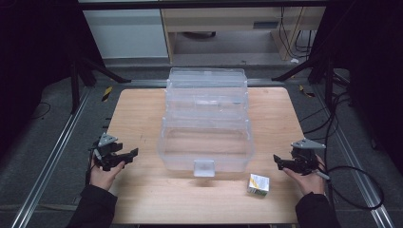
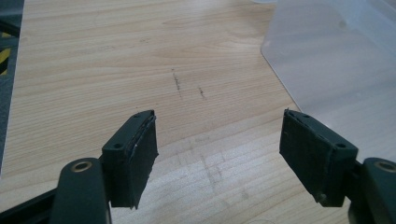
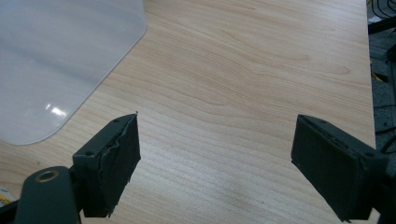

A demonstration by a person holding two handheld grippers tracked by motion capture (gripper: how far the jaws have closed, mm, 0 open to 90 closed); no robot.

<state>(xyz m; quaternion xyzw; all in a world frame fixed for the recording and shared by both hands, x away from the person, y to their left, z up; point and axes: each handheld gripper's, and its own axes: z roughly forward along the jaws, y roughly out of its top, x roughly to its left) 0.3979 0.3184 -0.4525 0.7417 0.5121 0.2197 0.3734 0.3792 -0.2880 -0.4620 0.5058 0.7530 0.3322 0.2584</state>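
At the lower left of the high view, the left gripper (image 1: 127, 156) rests low over the wooden table (image 1: 142, 114), held in a hand with a dark sleeve, its jaws spread and nothing between them. In the left gripper view its two black pads (image 2: 135, 156) stand wide apart over bare wood, with the frosted wall of the clear plastic storage box (image 2: 336, 70) at the upper right of the frame.

In the middle of the high view that box (image 1: 205, 123) sits closed, its stepped tiers rising toward the far edge and its front latch (image 1: 204, 167) facing the person. Just to the lower right of the box, apart from it, stands a small white carton with yellow and green print (image 1: 258, 184).

At the lower right, the right gripper (image 1: 280, 163) also stands open and empty, near the carton but not touching it. The right gripper view shows its pads (image 3: 114, 163) over bare wood and the box's rounded corner (image 3: 56, 70) at the upper left.

This looks like the starting pose: both grippers flank the box, nothing grasped. The next move probably calls for releasing the latch, or for turning the right gripper toward the carton.

The high view alone gives the latch and the carton's position; the gripper views give the jaw gaps more clearly.
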